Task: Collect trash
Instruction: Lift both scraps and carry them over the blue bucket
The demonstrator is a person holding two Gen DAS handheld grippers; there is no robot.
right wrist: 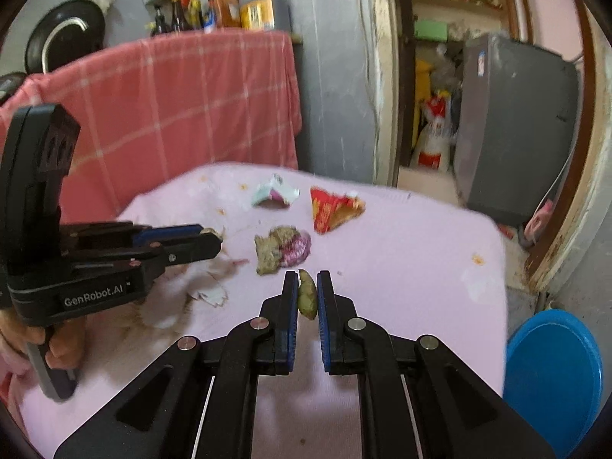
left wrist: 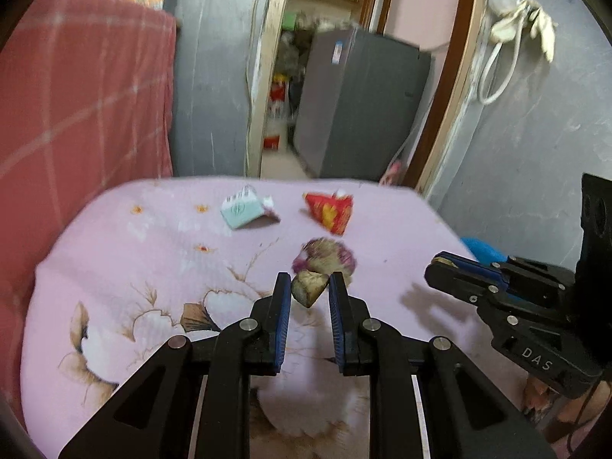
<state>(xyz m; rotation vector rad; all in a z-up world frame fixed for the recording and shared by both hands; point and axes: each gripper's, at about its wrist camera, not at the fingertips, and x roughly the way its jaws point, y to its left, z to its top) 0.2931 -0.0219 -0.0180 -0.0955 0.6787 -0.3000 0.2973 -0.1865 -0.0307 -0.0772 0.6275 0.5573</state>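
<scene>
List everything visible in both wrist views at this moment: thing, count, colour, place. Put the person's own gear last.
Table cloth: one, pink with floral print, covers the table.
Small carton: one, pale green and white, far side of the table.
Red wrapper: one, red and yellow, right of the carton.
Crumpled wrapper: one, purple and tan, mid-table.
Trash scraps: two, yellowish-brown, one in each gripper.
Checked cloth: one, red, behind the table.
Bottles: several, mixed colours, above the checked cloth.
Grey appliance: one, in the doorway.
Blue bin: one, right of the table.
Left gripper: black, blue pads, shut on a scrap.
Right gripper: black, blue pads, shut on a scrap.
Hand: one, holds the left gripper.
</scene>
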